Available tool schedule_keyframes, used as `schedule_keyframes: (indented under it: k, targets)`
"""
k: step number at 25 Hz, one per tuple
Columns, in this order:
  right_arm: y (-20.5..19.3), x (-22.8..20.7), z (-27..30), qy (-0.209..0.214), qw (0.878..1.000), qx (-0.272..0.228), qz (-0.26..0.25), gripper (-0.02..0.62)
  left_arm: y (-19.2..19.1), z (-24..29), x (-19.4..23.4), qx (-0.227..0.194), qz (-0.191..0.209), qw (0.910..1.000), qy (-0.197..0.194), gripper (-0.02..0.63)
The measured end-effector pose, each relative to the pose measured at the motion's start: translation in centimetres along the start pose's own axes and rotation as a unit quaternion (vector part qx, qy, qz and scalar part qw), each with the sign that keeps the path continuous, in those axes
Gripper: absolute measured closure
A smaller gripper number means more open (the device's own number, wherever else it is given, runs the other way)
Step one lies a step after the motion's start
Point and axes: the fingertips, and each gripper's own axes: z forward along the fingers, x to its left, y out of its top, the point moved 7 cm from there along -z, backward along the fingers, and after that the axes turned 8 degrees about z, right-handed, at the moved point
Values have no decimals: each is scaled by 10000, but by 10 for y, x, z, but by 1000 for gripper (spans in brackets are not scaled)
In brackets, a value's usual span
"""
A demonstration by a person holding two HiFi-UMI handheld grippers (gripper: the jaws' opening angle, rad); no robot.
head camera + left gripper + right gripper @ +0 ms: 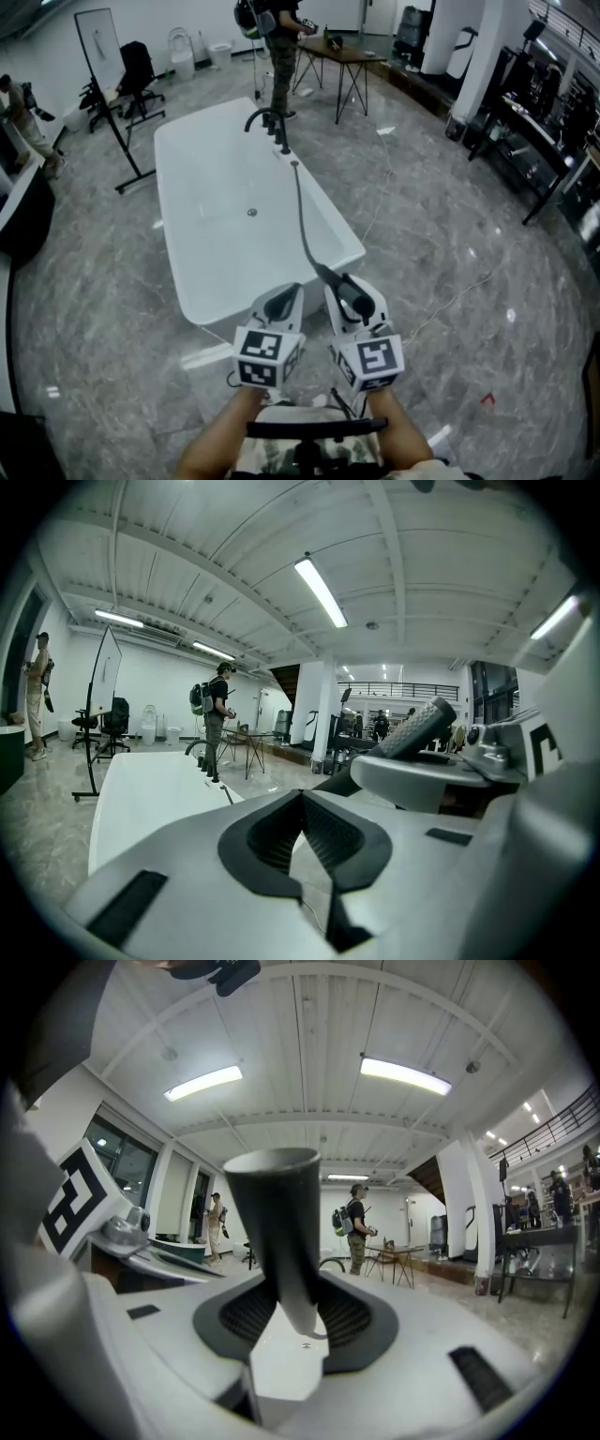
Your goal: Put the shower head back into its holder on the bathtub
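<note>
White left claw (284, 298), right claw (356, 298), black-patterned marker cubes (268, 355)

Right gripper (296, 1314) clamps dark shower head (275, 1222) upright; person (356, 1229) with backpack beyond, near what seems faucet (330, 1264).

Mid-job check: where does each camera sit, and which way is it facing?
Head view: on the head, steeply down at the bathtub; forearms, left claw, right claw show.
Left gripper view: on the left claw, level across the bathtub; its shut jaws show.
Right gripper view: on the right claw, level into the room; its jaws clamp the shower head.
Shared: all three show the shower head.
</note>
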Motion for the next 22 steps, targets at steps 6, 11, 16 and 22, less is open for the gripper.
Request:
schedule_keyframes:
  k: [6, 11, 16, 22]
  targets:
    - [11, -19, 10, 172, 9997, -99, -132, 449, 3, 12, -1, 7, 13, 9998, 187, 599]
    - [24, -25, 27, 194, 9993, -212, -223, 449, 7, 27, 14, 24, 9, 9997, 225, 599]
    - [37, -34, 61, 185, 9989, -302, -307, 449, 18, 61, 42, -34, 25, 9999, 116, 598]
    - [55, -41, 122, 132, 9980, -375, -493, 449, 29, 98, 94, -82, 47, 9999, 38, 598]
